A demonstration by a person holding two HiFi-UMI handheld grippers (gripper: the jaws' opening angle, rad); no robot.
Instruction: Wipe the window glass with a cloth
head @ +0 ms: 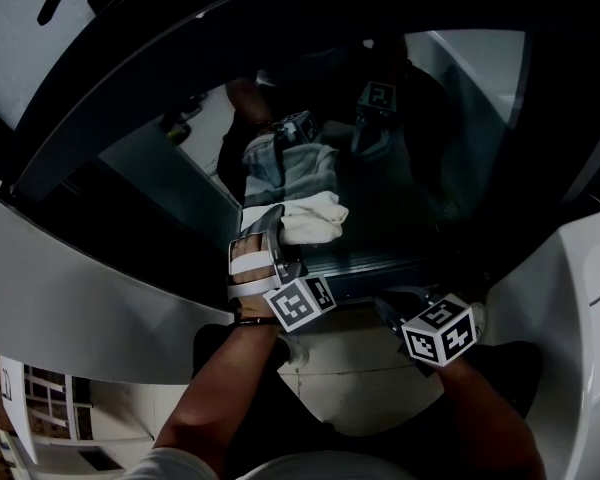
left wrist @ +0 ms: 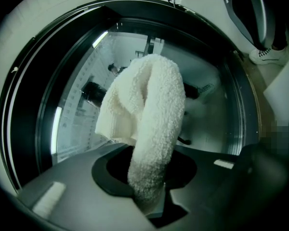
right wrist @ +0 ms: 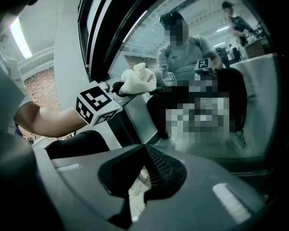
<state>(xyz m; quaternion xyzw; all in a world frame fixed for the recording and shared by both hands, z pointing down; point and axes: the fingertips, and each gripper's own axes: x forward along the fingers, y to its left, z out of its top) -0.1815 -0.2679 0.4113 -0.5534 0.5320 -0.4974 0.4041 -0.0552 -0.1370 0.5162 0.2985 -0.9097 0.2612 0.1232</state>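
Note:
A white terry cloth (head: 313, 218) is pressed against the dark window glass (head: 460, 138), low on the pane. My left gripper (head: 276, 232) is shut on the cloth. In the left gripper view the cloth (left wrist: 149, 119) rises folded out of the left gripper (left wrist: 150, 189) in front of the glass (left wrist: 209, 119). My right gripper (head: 390, 306) hangs lower and to the right, near the pane's bottom edge, off the cloth. Its jaws (right wrist: 142, 177) look shut with nothing held. The right gripper view shows the cloth (right wrist: 138, 79) and the left gripper's marker cube (right wrist: 97, 102) against the glass (right wrist: 207, 37).
A dark frame (head: 130, 98) borders the pane, with a broad white sill (head: 80, 298) at the left and a white surface (head: 570, 308) at the right. The glass reflects a person and both grippers. Pale floor (head: 350, 378) lies below.

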